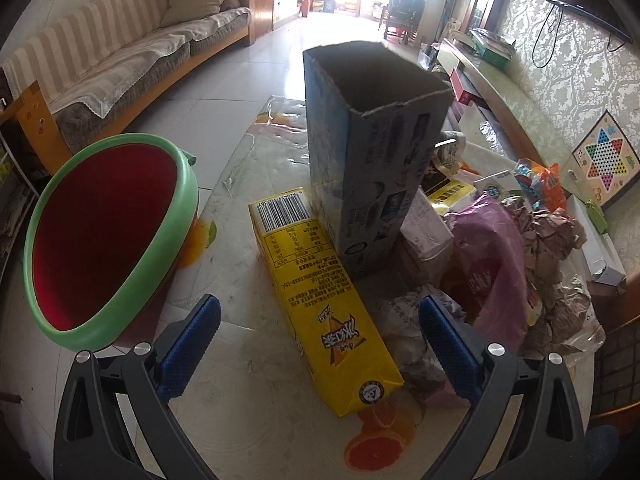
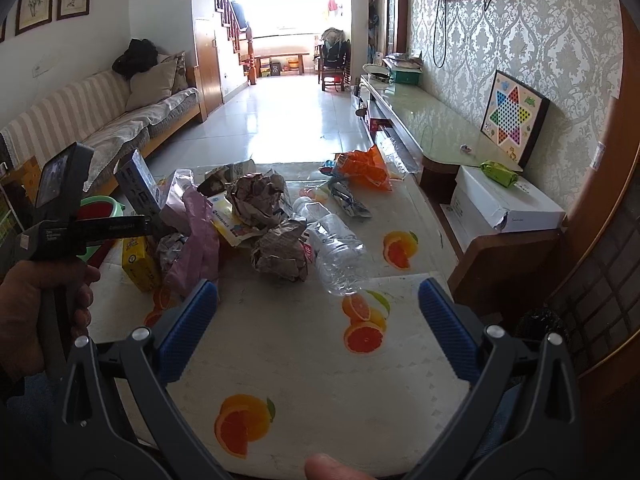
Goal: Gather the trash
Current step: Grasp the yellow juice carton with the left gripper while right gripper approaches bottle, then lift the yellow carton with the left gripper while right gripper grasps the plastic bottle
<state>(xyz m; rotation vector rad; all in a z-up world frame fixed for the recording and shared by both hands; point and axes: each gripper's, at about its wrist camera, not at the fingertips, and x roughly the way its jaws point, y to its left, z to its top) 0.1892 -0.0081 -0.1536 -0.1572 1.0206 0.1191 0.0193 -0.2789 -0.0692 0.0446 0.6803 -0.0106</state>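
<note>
Trash lay heaped on the worktop: a yellow carton flat at 12 o'clock between the left gripper's fingers, a tall box upright just behind it, a pink bag and crumpled paper at 2 o'clock. The bin, red inside with a green rim, stood at 10 o'clock. Both grippers were wide open and held nothing; the right gripper hovered short of a clear bottle at 12 o'clock. The carton looked light and fairly stiff, likely best pinched across its narrow sides near the middle. The bottle seemed light, slick and easily crushed, so a hold across its ribbed body would suit. Paper and bag would squash; a deep bite should do.
</note>
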